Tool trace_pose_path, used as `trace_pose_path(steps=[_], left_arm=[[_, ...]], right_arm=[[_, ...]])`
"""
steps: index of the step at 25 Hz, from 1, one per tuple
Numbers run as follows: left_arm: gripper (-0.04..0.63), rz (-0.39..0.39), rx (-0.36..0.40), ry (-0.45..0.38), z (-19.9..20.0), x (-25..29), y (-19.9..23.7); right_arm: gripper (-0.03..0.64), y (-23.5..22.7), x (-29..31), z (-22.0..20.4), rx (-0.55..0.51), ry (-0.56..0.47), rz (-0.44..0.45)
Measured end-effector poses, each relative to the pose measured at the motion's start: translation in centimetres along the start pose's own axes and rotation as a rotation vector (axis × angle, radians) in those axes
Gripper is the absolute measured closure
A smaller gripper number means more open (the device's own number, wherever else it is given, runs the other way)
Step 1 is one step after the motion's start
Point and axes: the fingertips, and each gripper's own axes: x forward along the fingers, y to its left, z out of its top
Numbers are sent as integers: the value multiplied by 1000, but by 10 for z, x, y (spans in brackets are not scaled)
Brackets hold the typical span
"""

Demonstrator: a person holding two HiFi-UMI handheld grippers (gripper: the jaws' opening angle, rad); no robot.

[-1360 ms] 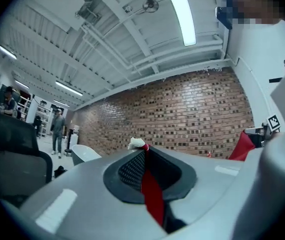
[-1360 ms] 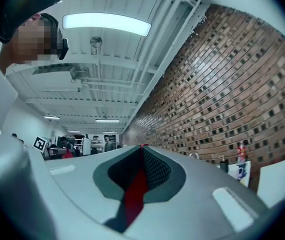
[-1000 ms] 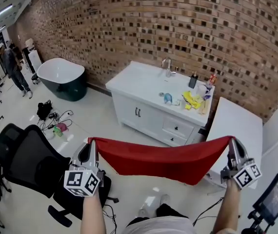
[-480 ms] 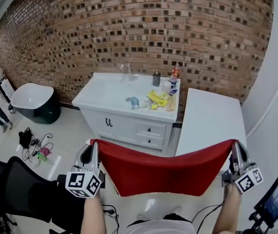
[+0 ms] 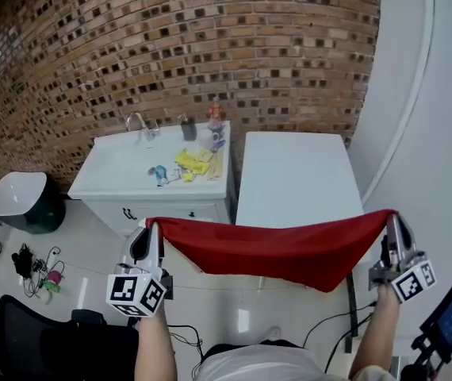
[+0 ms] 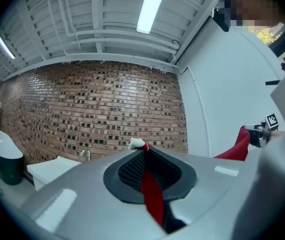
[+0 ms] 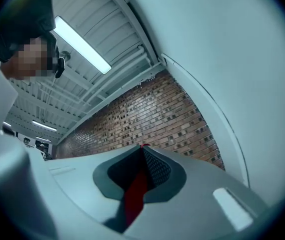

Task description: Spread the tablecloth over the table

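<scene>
Pre-spread, tablecloth in the air.

L gripper (image 5: 148, 228) and R gripper (image 5: 391, 219): jaws of both closed, each pinching one top corner of the red tablecloth (image 5: 281, 251). A red strip shows between the pads in both gripper views.

Tablecloth hangs betw. the two, top hem fairly taut, middle sagging, not touching the white table (image 5: 293, 173) ahead. Sink cabinet (image 5: 123, 173) w/ bottles (image 5: 188, 127) stands just beside the table's left side.

Judgement: step in hand = carry the tablecloth out over the table.
- Hold both pinches firm, no regrip.
- Hands level and wide apart so the hem stays straight.
- Lift so the hanging part clears the near edge.
- Tablecloth sits somewhat left of the table's centre; shift right before lowering.
- Keep the L corner clear of the bottles.
</scene>
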Motion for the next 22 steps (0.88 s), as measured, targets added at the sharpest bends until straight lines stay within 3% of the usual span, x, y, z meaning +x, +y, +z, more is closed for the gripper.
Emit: trace_pose_path(steps=[11,16,22], left_arm=[[579,-173,-13,42,-20,114,-103],[580,-214,-9,55,-26,162,-117],[578,-250,9,80,-40,216,-104]], right_arm=[[601,-119,-31,46,-43,-29,-207],[602,-155,-16,45,-48,-1,-274],[601,-189,31,35,-34,-23,-326]])
